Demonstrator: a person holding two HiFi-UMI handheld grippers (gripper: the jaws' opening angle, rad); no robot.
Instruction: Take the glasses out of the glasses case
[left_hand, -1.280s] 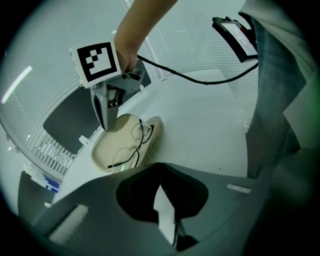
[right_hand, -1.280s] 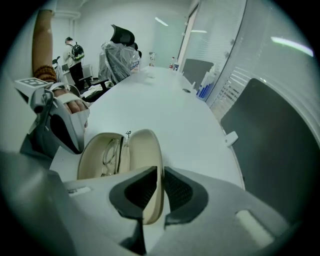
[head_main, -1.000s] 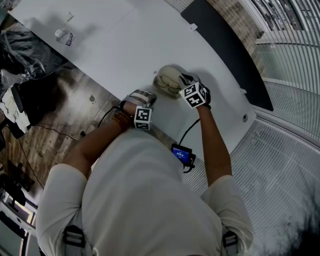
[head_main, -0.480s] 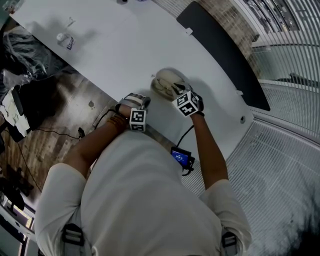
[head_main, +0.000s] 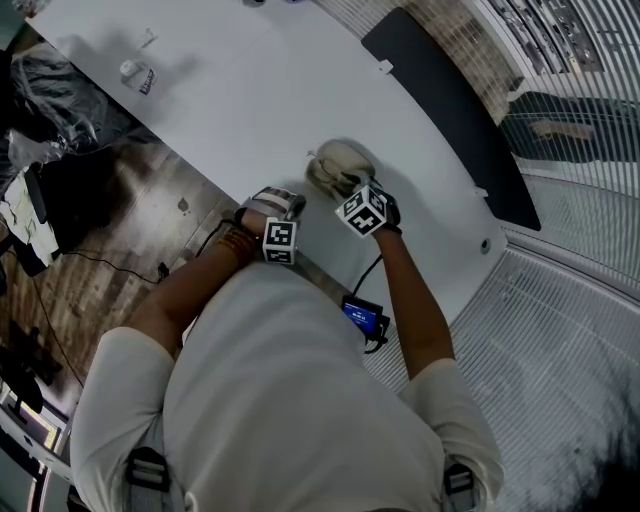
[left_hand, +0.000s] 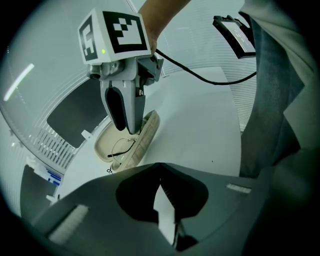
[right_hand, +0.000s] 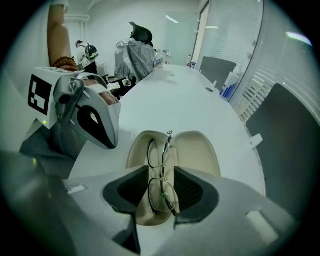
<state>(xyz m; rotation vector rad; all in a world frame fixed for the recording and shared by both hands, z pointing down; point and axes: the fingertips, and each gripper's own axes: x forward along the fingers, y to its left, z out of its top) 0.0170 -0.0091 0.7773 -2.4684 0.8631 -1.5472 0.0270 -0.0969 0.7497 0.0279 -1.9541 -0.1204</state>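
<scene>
Glasses (right_hand: 161, 176) (folded) lie in open case (right_hand: 196, 150).

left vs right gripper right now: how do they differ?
The left gripper has its jaws together with nothing in them. The right gripper has jaws apart, just opened wider, with the glasses between them, not clamped.
The left gripper sits off to the side of the open glasses case, over bare table. The right gripper is directly over the case.
Both angle down toward the table.

Beige glasses case (right_hand: 196, 149) open, folded glasses (right_hand: 161, 176) inside
</scene>
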